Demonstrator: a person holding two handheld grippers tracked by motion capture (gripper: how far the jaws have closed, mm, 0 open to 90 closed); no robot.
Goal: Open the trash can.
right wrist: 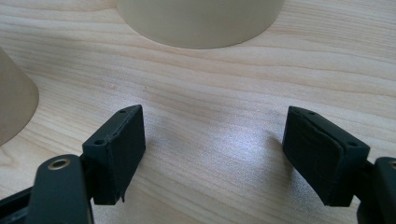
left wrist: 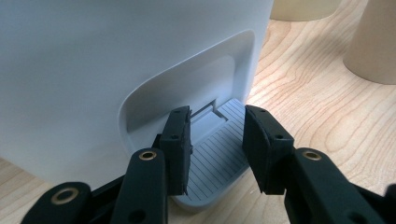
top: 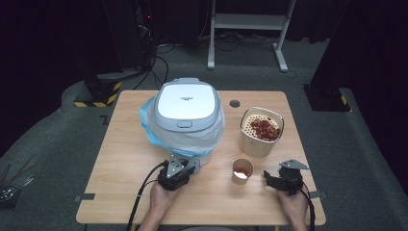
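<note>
The white bin stands near the middle of the bench, lid closed, with a blue liner bag bunched out around its rim; at the bin's near foot a grey ribbed pedal juts from a recess in the front wall and rests low over the wood. The left gripper sits right at the bin's base, its 2 jaws drawn in to a narrow gap astride the pedal; the left jaw lies close against the pedal's edge, though whether either pad truly presses on it I cannot tell. To the right of the bin, well apart from it, stands a cream container holding red pieces on a perforated insert; nearer the person than that container, and right of the bin's foot, is a small paper cup. The right gripper lies on the far side of the cup from the bin, low over bare wood; its jaws are spread wide with nothing between them.
</note>
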